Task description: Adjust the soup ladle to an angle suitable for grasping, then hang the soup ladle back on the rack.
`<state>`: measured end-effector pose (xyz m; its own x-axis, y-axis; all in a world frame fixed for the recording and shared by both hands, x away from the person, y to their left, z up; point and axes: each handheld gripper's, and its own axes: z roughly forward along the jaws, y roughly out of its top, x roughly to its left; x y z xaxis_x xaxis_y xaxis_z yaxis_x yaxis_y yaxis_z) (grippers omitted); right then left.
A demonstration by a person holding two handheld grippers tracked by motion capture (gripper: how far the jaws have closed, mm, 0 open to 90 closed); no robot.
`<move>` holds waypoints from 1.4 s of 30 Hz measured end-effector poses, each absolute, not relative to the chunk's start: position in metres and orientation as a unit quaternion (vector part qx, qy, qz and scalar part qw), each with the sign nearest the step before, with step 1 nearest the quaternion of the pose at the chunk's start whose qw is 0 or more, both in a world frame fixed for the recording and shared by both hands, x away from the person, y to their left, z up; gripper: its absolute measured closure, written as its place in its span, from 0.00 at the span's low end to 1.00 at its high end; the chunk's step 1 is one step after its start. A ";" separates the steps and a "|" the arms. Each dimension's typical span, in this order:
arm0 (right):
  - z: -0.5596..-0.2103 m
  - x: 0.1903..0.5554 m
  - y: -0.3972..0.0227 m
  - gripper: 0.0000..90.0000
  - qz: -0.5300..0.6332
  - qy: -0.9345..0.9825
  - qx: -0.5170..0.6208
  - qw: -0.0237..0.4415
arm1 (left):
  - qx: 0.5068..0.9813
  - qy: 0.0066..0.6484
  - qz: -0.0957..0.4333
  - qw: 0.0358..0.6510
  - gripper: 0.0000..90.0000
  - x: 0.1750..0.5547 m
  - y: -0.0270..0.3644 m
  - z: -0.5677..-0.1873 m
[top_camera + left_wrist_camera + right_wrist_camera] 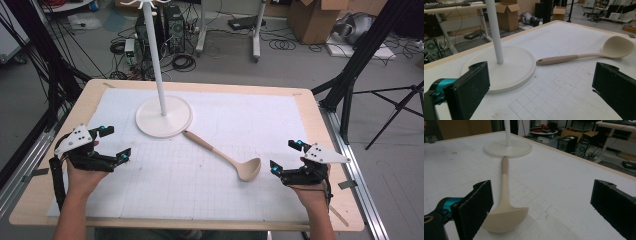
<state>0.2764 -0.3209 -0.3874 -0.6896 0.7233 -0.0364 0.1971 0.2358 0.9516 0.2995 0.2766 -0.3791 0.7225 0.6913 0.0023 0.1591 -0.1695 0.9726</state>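
The right tool (286,156) is hovering with jaws spread wide and empty just beside the ladle (226,156), whose bowl is lying nearest it. The left tool (114,143) is gaping empty too, well apart from the ladle. The ladle is lying flat on the tabletop (210,190), its handle end touching the stand (164,116).

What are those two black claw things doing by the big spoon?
A person holds a gripper in each hand over a table covered with a white gridded mat. A beige ladle lies flat on the mat, its handle end right at the round base of a white stand. The right gripper is open, just beside the ladle's bowl, not touching it. The left gripper is open too, farther off on the other side. Nothing has been picked up.
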 end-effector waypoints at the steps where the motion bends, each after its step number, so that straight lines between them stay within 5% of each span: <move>1: -0.388 0.277 -0.322 0.03 0.536 0.746 0.313 0.241 | 0.728 0.293 0.231 0.575 0.02 0.301 0.277 -0.380; 42: -0.394 0.282 -0.319 0.04 0.519 0.761 0.320 0.223 | 0.729 0.297 0.227 0.573 0.02 0.299 0.281 -0.385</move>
<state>0.2823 -0.3191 -0.3942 -0.6963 0.7177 -0.0072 0.2556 0.2573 0.9319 0.2995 0.2812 -0.3852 0.7210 0.6929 -0.0096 0.1733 -0.1670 0.9706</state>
